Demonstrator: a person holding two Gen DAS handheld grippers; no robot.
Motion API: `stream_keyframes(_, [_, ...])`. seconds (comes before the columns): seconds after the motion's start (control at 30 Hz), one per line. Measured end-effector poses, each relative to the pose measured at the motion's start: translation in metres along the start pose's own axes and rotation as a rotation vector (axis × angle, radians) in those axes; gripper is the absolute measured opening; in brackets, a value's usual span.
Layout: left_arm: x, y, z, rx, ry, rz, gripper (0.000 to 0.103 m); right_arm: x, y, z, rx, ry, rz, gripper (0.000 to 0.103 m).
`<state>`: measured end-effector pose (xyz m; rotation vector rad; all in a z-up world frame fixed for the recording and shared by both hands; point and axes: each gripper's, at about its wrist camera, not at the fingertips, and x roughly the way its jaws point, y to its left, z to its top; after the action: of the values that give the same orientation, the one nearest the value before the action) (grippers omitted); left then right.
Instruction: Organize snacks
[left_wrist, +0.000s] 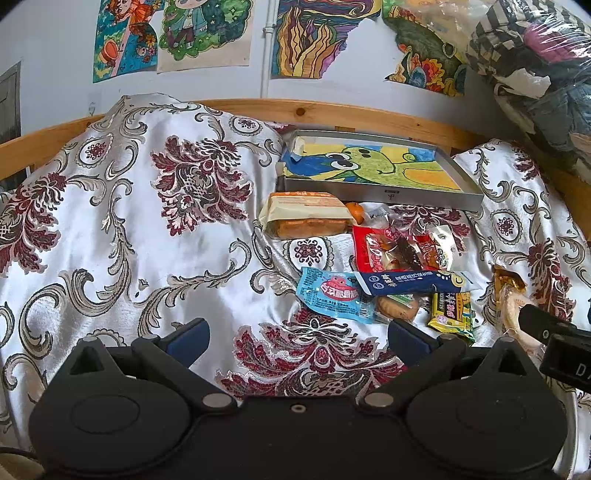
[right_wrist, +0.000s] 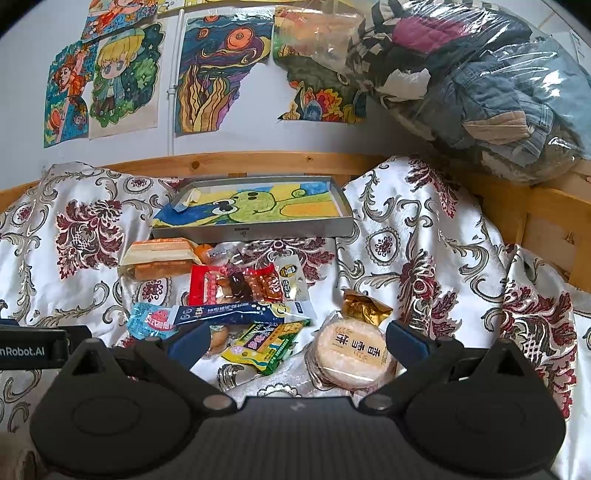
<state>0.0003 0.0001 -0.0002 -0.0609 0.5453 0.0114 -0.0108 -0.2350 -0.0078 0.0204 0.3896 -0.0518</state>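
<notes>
A pile of snack packets lies on a floral bedspread in front of a grey tray (left_wrist: 436, 195) (right_wrist: 295, 230) lined with a crayon drawing. The pile holds a beige cake pack (left_wrist: 306, 216) (right_wrist: 162, 260), a red packet (left_wrist: 388, 247) (right_wrist: 229, 284), a light blue packet (left_wrist: 332, 295) (right_wrist: 151, 319), a dark blue stick (left_wrist: 413, 282) (right_wrist: 229, 312) and a yellow-green packet (left_wrist: 452, 314) (right_wrist: 266, 343). A round rice cracker pack (right_wrist: 351, 354) lies apart on the right. My left gripper (left_wrist: 297, 338) is open above the cloth, short of the pile. My right gripper (right_wrist: 295, 339) is open, spanning the yellow-green packet and the cracker pack.
A wooden bed rail (left_wrist: 332, 110) (right_wrist: 258, 162) runs behind the tray under a wall of drawings. A large clear bag of clothes (right_wrist: 480, 92) (left_wrist: 535, 74) sits at the back right. The bedspread (left_wrist: 147, 221) rises in folds at left and right.
</notes>
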Motion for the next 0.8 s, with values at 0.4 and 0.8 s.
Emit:
stream_keyframes(0.4, [0.010,-0.002,0.006,0.018,0.032,0.034,0.102,0.010,-0.006,0.006,0.013,0.073,0.011,0.103])
stream_keyframes(0.8, [0.034,-0.017,0.017,0.090,0.058,0.013,0.102,0.033,-0.028,0.020,-0.134,0.142,0.110,0.103])
